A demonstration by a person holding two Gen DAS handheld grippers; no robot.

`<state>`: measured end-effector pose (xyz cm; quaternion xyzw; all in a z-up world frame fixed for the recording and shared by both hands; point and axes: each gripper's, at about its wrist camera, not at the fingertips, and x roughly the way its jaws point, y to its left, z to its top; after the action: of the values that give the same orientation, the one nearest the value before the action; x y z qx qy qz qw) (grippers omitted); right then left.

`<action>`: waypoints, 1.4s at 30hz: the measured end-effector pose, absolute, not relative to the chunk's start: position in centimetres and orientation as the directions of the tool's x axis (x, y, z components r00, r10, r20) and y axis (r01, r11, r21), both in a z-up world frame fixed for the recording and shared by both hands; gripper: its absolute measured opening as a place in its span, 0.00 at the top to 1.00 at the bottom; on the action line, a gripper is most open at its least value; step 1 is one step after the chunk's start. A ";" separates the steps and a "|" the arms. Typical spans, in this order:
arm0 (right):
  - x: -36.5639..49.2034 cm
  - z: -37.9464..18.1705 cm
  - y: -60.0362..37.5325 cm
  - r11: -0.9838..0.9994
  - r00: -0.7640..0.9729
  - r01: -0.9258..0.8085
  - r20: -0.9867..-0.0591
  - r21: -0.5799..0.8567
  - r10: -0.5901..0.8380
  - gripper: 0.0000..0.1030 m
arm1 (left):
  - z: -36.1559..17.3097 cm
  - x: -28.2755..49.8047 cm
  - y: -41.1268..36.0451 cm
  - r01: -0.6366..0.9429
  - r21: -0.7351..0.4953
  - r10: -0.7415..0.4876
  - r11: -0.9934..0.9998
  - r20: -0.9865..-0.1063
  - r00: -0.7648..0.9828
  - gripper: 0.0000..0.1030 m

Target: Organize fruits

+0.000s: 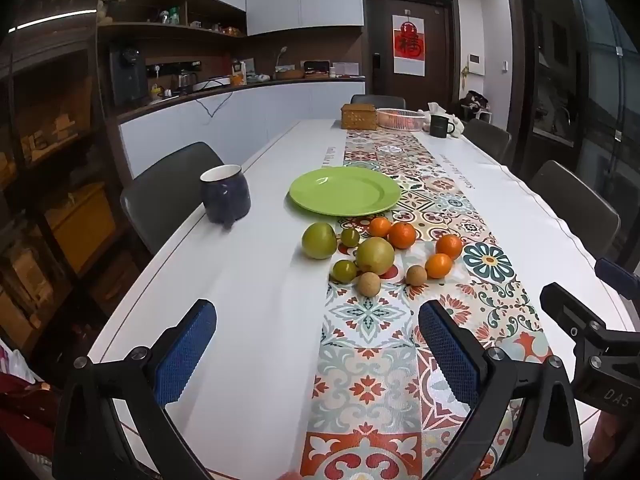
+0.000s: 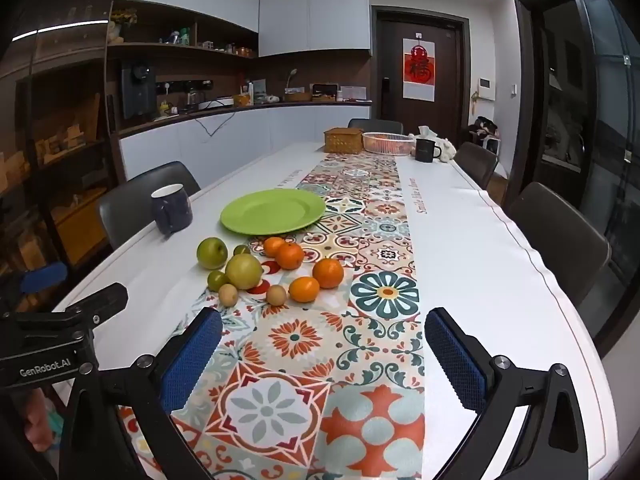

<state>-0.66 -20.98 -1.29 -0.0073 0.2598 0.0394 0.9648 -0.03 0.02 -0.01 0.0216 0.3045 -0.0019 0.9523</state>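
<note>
A cluster of fruit lies on the table before an empty green plate (image 1: 345, 191) (image 2: 273, 211). It holds a green apple (image 1: 319, 240) (image 2: 211, 253), a yellow-green pear (image 1: 375, 256) (image 2: 243, 271), two small green fruits (image 1: 344, 270) (image 2: 217, 280), several oranges (image 1: 402, 235) (image 2: 328, 273) and two small brown fruits (image 1: 368, 284) (image 2: 276, 294). My left gripper (image 1: 318, 354) hovers short of the cluster, open and empty. Open and empty too, my right gripper (image 2: 324, 354) hangs over the patterned runner (image 2: 360, 360), with the fruit ahead and to its left.
A dark blue mug (image 1: 225, 193) (image 2: 171, 207) stands left of the plate. At the far end sit a woven box (image 2: 343, 140), a pink basket (image 2: 388, 143) and a black mug (image 2: 425, 149). Dark chairs (image 2: 560, 240) line both sides.
</note>
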 end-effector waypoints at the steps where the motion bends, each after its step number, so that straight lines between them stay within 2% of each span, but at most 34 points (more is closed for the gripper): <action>1: -0.6 -1.3 -21.0 0.997 0.860 -0.080 -0.505 0.006 0.072 0.01 | 0.0 0.0 0.0 0.017 0.041 0.010 0.999 -0.580 0.814 0.00; 42: -0.8 -1.1 -20.6 0.996 0.859 -0.089 -0.506 0.010 0.082 0.01 | 0.8 -0.3 0.2 0.012 0.032 0.008 0.999 -0.562 0.827 0.00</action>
<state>-0.77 -20.56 -1.08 -0.0070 0.2621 0.0443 0.9640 -0.34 0.23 0.81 0.0171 0.2943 -0.0011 0.9556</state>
